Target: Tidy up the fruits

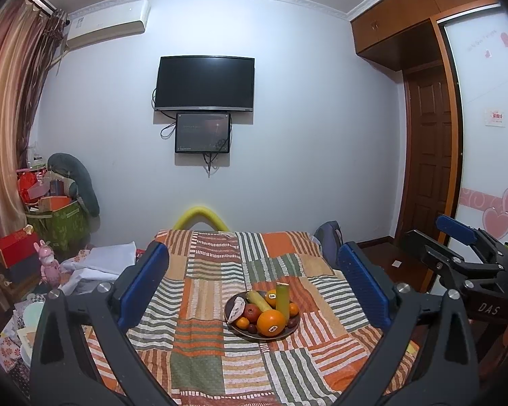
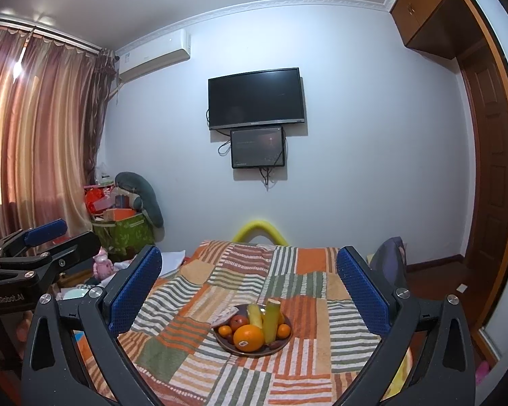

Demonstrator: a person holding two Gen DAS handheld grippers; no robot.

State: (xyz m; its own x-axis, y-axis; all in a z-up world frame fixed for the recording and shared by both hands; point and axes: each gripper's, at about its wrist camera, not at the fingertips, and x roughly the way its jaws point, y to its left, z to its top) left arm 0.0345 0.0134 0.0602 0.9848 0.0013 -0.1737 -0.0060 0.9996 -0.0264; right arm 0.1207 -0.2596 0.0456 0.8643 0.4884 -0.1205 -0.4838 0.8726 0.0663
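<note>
Several fruits (image 1: 266, 314) are piled together on a dark plate (image 2: 227, 344) in the middle of the bench under a striped patchwork cloth (image 2: 199, 355): a big orange (image 1: 271, 322) in front, a red apple (image 2: 238, 322), small tangerines, two upright yellow-green pieces. My left hand-held gripper (image 1: 254, 284) and right hand-held gripper (image 2: 249, 287) both hover well back, fingers wide apart, holding nothing. The pile would fit fruits already gathered or waiting for sorting. For any grasp I would come from above and take one fruit, not push neighbours.

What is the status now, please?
Left gripper and right gripper open, empty. Fruits piled on plate on bed. Nothing in the way.
</note>
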